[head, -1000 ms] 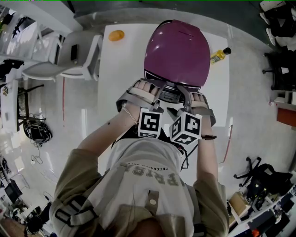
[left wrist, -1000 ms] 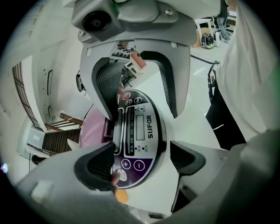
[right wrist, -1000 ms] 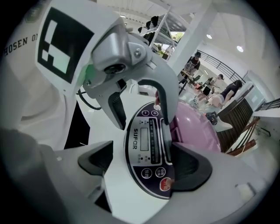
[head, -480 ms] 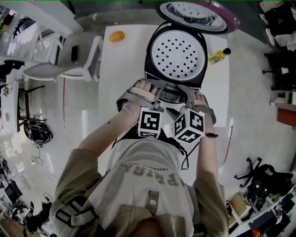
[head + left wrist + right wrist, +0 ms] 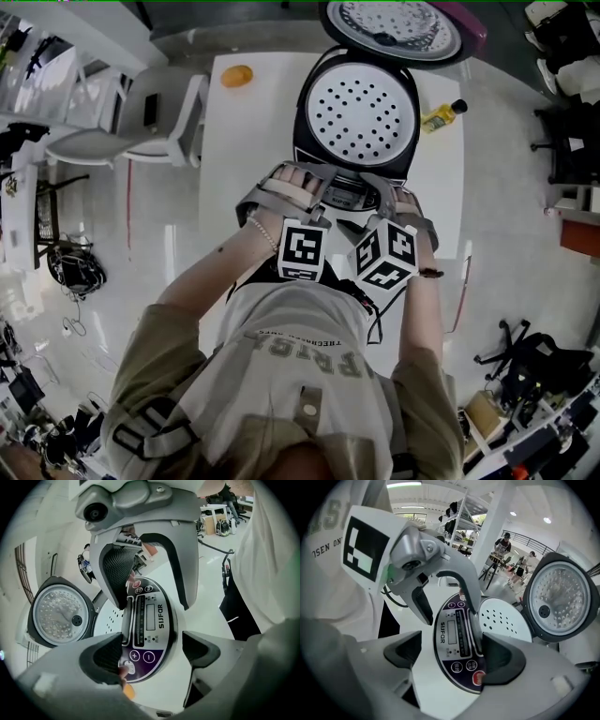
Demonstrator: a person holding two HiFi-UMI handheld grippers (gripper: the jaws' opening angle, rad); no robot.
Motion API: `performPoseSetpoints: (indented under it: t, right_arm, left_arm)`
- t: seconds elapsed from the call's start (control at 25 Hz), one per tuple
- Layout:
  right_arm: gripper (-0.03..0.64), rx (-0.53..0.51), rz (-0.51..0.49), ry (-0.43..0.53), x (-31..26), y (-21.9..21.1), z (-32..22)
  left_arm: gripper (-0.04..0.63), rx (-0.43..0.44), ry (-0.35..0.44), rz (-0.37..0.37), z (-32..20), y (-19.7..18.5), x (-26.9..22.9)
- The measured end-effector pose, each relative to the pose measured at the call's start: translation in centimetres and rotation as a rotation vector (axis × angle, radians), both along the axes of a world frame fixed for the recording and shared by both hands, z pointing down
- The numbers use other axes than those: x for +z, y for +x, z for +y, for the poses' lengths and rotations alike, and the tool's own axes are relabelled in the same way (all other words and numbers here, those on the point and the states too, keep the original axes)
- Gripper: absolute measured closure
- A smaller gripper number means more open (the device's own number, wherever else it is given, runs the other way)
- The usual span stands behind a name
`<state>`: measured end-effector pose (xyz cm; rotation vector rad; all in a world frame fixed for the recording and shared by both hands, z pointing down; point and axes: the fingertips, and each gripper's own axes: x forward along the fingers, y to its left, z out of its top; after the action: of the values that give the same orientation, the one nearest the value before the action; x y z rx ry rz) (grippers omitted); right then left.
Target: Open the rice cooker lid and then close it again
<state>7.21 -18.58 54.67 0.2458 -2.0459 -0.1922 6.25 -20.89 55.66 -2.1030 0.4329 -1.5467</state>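
Note:
The rice cooker (image 5: pixel 330 155) stands on the white table (image 5: pixel 246 141) with its purple lid (image 5: pixel 398 28) swung up and back. A white perforated tray (image 5: pixel 356 114) shows inside the pot. Both grippers hover over the front control panel (image 5: pixel 151 620). My left gripper (image 5: pixel 152 656) is open, its jaws wide apart above the panel's lower buttons with nothing between them. My right gripper (image 5: pixel 452 653) is open too, and its right fingertip (image 5: pixel 501 656) is beside the red button. The lid's inner plate (image 5: pixel 560 597) faces the right gripper view. In the head view the left gripper (image 5: pixel 328 186) and right gripper (image 5: pixel 377 192) sit side by side.
An orange (image 5: pixel 235 73) lies at the table's far left corner and a yellow bottle (image 5: pixel 441 114) stands to the cooker's right. A white chair (image 5: pixel 141 117) is left of the table. People stand far off by a desk (image 5: pixel 506 559).
The lid was shut a second ago and has sprung up to fully open. The right gripper's marker cube has rolled slightly. Both hands stay at the front panel.

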Motion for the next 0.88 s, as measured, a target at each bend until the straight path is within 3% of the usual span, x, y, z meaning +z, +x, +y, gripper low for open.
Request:
performPoseSetpoints:
  t: [0.48, 0.88]
  right_arm:
    - [0.224, 0.009, -0.045, 0.0, 0.09, -0.19, -0.19]
    - [0.224, 0.005, -0.197, 0.065, -0.01, -0.06, -0.31]
  left_arm:
    - [0.181, -0.02, -0.037, 0.057, -0.17, 0.13, 0.0]
    - [0.183, -0.04, -0.098, 0.221, 0.12, 0.8, -0.36]
